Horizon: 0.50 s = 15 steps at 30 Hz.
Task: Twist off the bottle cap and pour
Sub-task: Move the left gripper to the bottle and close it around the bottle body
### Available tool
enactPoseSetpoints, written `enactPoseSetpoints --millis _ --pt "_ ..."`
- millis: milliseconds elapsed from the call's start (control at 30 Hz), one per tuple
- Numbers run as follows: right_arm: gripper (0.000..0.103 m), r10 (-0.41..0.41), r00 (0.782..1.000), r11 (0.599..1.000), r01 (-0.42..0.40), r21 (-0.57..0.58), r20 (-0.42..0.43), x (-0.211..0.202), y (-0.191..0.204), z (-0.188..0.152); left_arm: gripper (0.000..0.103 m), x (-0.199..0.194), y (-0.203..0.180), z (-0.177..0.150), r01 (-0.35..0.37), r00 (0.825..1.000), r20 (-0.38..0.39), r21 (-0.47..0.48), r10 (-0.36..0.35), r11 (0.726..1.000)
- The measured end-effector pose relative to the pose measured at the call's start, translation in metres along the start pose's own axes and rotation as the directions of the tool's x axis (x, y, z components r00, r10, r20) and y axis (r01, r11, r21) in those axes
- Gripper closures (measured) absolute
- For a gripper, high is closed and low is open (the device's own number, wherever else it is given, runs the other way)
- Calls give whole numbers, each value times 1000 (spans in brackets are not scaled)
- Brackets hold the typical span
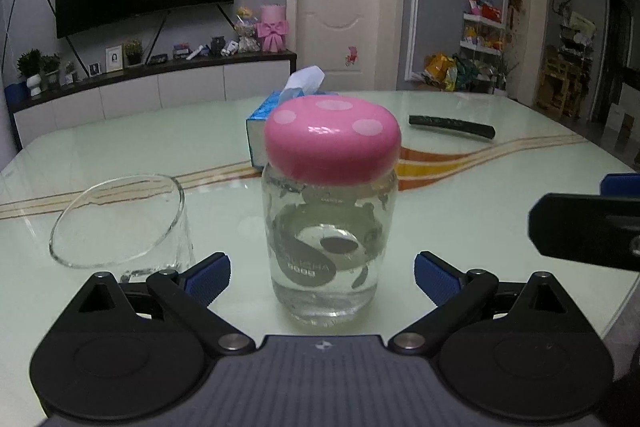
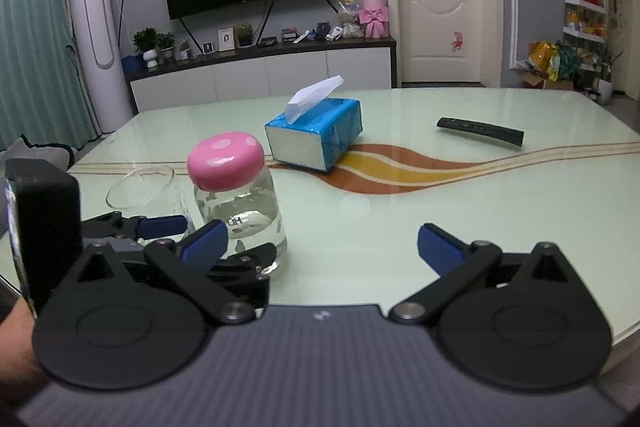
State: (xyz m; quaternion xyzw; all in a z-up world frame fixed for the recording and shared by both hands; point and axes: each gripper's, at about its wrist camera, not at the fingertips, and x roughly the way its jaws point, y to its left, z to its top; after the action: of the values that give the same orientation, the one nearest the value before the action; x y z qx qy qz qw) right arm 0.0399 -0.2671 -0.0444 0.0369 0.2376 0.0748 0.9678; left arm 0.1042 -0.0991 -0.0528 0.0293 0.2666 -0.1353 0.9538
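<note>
Indoors, a glossy table (image 1: 480,211) bore a pink-capped bottle (image 1: 330,227), seemingly holding water, standing between the gaping left gripper (image 1: 322,277); right gripper (image 2: 322,243) spread too.

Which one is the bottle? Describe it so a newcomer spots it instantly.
On the pale green glass table, find the blue tissue box. In front of it stands the bottle, right of an empty glass. Only it wears a pink, dotted, mushroom-shaped cap.
</note>
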Motion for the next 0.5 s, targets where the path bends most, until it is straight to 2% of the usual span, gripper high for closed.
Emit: enactPoseSetpoints --millis 333,500 --pt "0 -1 1000 998 -1 55 27 1 -8 -1 3 15 -10 3 -6 1000 16 20 6 1000" --pt "0 -10 1000 998 8 60 28 2 -9 -1 5 20 -13 5 -31 999 35 12 30 999"
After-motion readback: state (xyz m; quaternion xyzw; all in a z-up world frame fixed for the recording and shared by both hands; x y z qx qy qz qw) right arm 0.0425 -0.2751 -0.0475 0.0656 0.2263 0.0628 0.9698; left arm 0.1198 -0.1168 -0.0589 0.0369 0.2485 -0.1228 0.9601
